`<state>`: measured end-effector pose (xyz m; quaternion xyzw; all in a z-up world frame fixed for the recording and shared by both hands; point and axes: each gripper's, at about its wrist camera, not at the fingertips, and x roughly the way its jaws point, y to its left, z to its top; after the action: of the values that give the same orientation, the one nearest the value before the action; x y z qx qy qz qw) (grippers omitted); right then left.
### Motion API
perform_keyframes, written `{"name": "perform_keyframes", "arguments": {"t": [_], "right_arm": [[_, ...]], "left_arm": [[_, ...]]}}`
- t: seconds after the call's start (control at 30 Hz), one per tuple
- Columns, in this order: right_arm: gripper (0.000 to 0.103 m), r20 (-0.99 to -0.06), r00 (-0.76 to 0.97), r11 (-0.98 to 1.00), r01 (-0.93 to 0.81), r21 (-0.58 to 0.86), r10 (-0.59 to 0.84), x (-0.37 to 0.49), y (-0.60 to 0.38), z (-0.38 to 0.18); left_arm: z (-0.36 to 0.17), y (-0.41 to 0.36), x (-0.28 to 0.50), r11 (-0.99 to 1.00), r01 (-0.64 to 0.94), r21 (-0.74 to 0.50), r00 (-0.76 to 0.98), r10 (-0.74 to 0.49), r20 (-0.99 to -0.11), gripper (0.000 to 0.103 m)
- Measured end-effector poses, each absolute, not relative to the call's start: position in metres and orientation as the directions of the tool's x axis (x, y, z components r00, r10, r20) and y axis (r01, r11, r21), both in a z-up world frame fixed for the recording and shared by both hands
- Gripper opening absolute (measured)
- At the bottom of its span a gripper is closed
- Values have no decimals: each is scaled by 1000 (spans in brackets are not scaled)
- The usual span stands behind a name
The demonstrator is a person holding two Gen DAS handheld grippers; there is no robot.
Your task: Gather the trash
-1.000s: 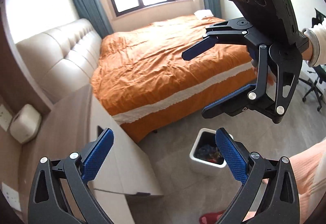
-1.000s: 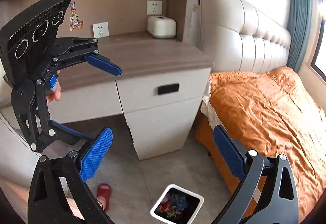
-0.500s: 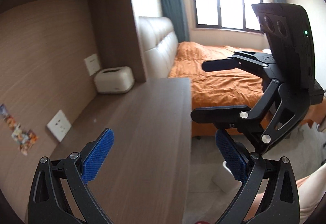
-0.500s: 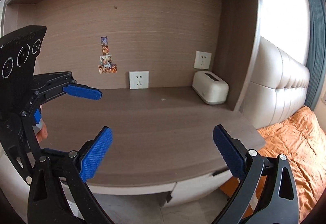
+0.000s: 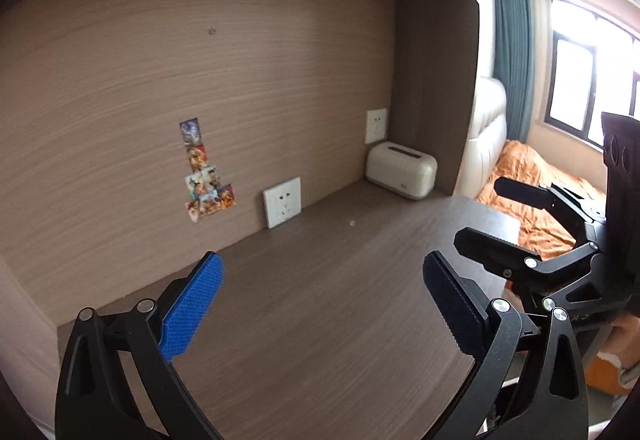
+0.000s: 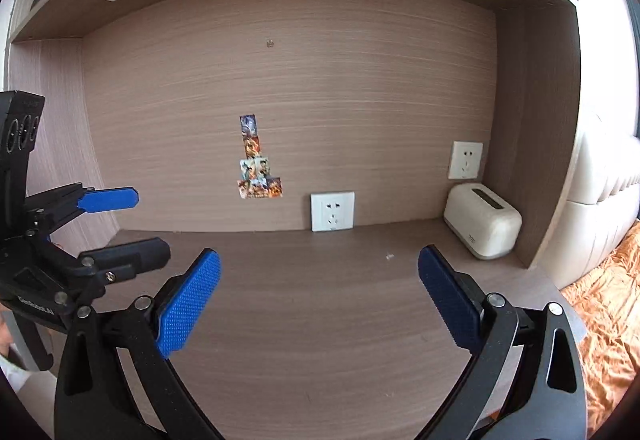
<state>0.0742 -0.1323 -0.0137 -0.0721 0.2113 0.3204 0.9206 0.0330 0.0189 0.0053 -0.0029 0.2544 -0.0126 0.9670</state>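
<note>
A: Where does the trash lie?
B: One pale speck [image 5: 352,223] rests on the surface [image 5: 320,320], ahead of both tools, near the cream box [image 5: 401,176].
A: Which is nearer?
B: Judged by bearing, the right hand-held gripper [image 6: 319,298]; the speck [image 6: 389,256] sits just beyond its right finger. Long axis too small to tell.
A: Jaws?
B: Both spread apart and empty, the left hand-held gripper [image 5: 322,308] included
</note>
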Motion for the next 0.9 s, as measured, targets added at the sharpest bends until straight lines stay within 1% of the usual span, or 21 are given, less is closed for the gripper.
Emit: {"name": "perform_keyframes", "arguments": {"t": [0.2,0.37,0.57,0.9], "right_arm": [[98,-424,706,777,-630,-11,566,83,-122,-7],[98,-414,716,783,-622,-15,562,87,-121,-6],[98,-416,724,795,-607,-5,550,91,-124,-6],[98,-427,734,807,-590,-15,528,90,-129,-7]], "left_arm": [[17,27,37,999,-39,4,881,36,-472,98],[18,32,44,999,-48,-23,878,32,-477,98],[16,28,50,998,-60,9,875,57,-481,98],[14,26,55,998,-57,17,869,58,-492,98]]}}
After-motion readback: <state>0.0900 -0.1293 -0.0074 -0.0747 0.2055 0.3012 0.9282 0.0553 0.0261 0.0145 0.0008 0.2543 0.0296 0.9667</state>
